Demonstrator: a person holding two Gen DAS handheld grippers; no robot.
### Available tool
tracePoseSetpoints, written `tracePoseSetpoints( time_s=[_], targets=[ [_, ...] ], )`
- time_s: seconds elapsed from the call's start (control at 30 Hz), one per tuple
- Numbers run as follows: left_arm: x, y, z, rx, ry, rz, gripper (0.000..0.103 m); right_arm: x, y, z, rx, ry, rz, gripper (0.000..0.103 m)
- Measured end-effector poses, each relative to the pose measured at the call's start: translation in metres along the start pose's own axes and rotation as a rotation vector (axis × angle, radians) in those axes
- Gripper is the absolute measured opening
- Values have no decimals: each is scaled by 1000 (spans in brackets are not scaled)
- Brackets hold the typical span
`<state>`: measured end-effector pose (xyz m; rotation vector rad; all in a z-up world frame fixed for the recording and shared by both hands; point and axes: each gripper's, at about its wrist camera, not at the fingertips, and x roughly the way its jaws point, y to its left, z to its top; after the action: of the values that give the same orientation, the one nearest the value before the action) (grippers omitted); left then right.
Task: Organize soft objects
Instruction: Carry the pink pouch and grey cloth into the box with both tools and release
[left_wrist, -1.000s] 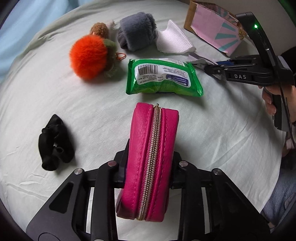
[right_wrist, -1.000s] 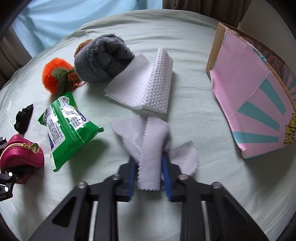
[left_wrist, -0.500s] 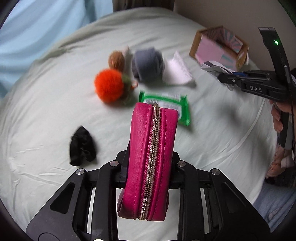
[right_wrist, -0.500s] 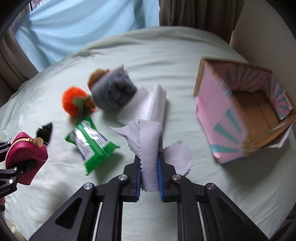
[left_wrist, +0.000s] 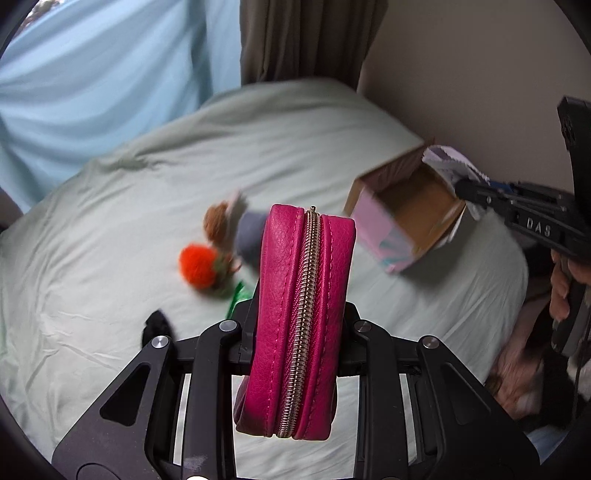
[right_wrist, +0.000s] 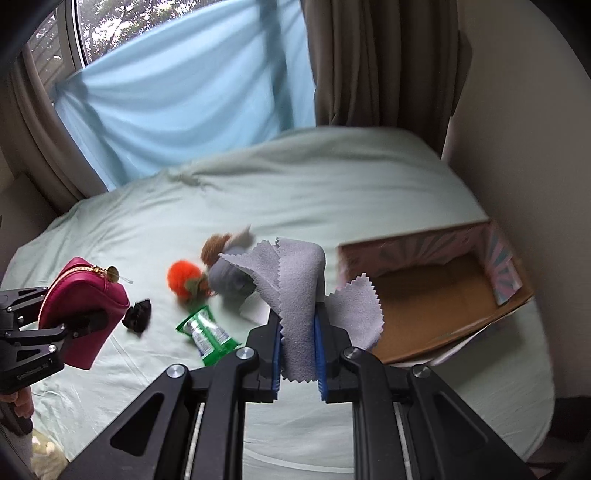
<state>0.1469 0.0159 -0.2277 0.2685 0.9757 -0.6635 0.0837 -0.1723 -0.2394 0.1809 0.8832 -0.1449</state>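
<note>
My left gripper (left_wrist: 299, 317) is shut on a pink zip pouch (left_wrist: 301, 314) and holds it high above the bed; the pouch also shows in the right wrist view (right_wrist: 81, 310). My right gripper (right_wrist: 298, 332) is shut on a pale grey cloth (right_wrist: 299, 295), lifted near the open pink cardboard box (right_wrist: 436, 295). In the left wrist view the cloth (left_wrist: 447, 162) hangs over the box (left_wrist: 402, 218). An orange pom-pom (right_wrist: 183, 277), a grey fuzzy item (right_wrist: 229, 277), a green wipes pack (right_wrist: 207, 332) and a black scrunchie (right_wrist: 137, 314) lie on the bed.
The pale green bed sheet (right_wrist: 332, 184) fills both views. A wall (right_wrist: 535, 147) stands right behind the box. Brown curtains (right_wrist: 369, 62) and a blue sheet (right_wrist: 177, 103) hang at the back. A white folded cloth is mostly hidden behind my right gripper.
Both grippers have risen well above the bed with their loads. My right gripper has carried the grey cloth toward the box opening.
</note>
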Motion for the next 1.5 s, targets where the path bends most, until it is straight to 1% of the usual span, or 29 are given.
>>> tracePoseSetpoints(
  time_s=[0.13,0.3,0.4,0.53,0.63,0.87,0.97,1.2,1.37,1.5],
  targets=[
    [-4,-41,35,-56,-39,10,23,-15,-41,25,5,-7,8,14],
    [11,-91,73,-125,-64,25,23,-22,-103,53,5,8,25,14],
    [30,-120,93,-169,-67,32,23,-17,-137,67,-16,26,34,14],
    [61,-146,109,-228,-56,40,23,0,-174,79,-34,68,49,14],
    [94,-162,118,-267,-24,45,23,20,-195,82,-40,103,56,14],
    [168,-184,127,-302,66,43,23,74,-242,79,-8,198,60,14],
    [199,-191,126,-317,103,35,23,96,-257,75,10,243,59,14],
    [260,-207,121,-316,203,47,23,147,-283,61,56,347,63,14],
    [289,-215,119,-292,264,57,23,175,-291,51,77,399,80,14],
    [298,-219,120,-276,287,43,23,186,-294,48,84,419,108,14]
  ],
)
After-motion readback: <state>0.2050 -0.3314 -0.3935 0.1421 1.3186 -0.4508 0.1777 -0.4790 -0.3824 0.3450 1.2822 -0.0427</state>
